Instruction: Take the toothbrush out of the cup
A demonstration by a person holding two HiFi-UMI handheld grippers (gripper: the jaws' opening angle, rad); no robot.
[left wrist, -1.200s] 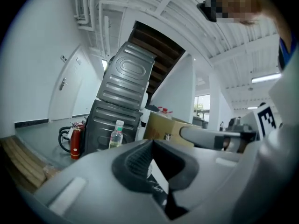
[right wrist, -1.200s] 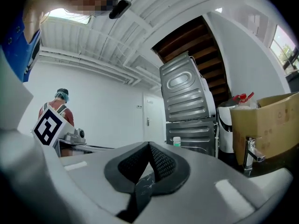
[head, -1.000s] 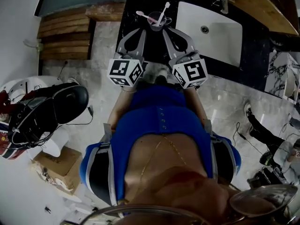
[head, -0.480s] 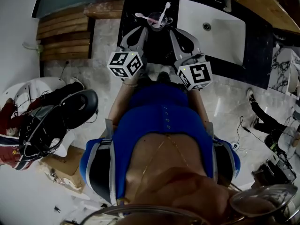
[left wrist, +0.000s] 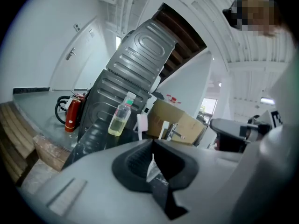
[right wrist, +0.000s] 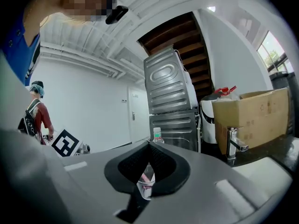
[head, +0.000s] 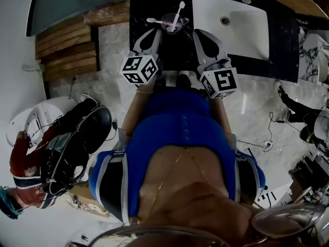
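Head cam: cup point(head: 172, 23) sits on the black counter point(head: 177, 50), just left of the white sink point(head: 241, 32). Two brushes are in it, both standing in the cup, neither held: white toothbrush point(head: 179, 12) pokes up and leans toward the sink, pink toothbrush point(head: 154, 20) lies low over the rim, pointing away to the left. My left gripper point(head: 156, 32) is just short of the cup on its near-left side, close but I can't call contact from here. Right gripper point(head: 198, 33) is beside the cup on the sink side, a bit apart. Left gripper view: jaw tips point(left wrist: 152, 143) are pressed together with nothing clamped, just a sliver of clear stuff showing thru the slot behind them. A bottle point(left wrist: 119, 118) of yellowish liquid stands further back on the counter. Right gripper view: same story, tips point(right wrist: 149, 144) meeting and empty, with the cup point(right wrist: 146, 178) visible thru the opening, a pink band on it. Faucet point(right wrist: 233, 143) is off to the right w/ a cardboard box point(right wrist: 252, 113) behind it.
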